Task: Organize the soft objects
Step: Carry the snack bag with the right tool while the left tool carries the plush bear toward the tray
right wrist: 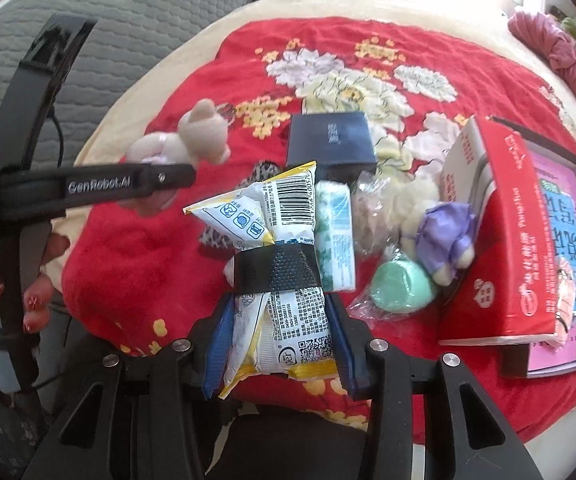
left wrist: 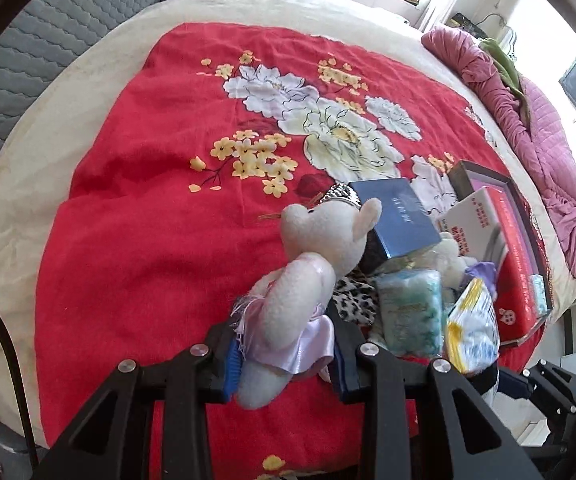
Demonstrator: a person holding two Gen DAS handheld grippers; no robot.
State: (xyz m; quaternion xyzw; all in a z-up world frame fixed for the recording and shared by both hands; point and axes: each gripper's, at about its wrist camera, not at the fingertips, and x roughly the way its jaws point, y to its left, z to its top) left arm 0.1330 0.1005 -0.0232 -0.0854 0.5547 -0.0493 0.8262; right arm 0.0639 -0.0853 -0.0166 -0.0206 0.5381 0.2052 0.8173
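The left gripper [left wrist: 283,352] is clamped on a white plush bear in a pale lilac satin dress [left wrist: 308,280], the blue pads pressing its lower body from both sides, and the toy is clear of the bedding. The right gripper [right wrist: 275,344] is likewise closed on a white-and-yellow soft plastic packet [right wrist: 275,248] printed with a barcode and cinched round the middle by a black band; its pads bear on the lower half and the packet stands up between the fingers. Both items therefore appear lifted out of the heap, which I judge to be the pick stage of the sorting, with no placement yet shown. Left on the red floral blanket [left wrist: 147,208] are a green-and-white tissue pack [right wrist: 336,236], a second pale plush toy with a purple garment [right wrist: 444,236], a mint-green round item in clear wrap [right wrist: 400,286] and a leopard-print fabric piece [left wrist: 356,298], all crowded together and touching. Mixed among them are rigid goods: a dark blue box [right wrist: 330,136], a red-and-white carton [right wrist: 488,236] leaning on a pink-faced flat box [right wrist: 560,240]. No container or cleared sorting spot is identifiable in either view, so the destination cannot be told. The task looks to be at an early stage, with most soft items still unsorted.
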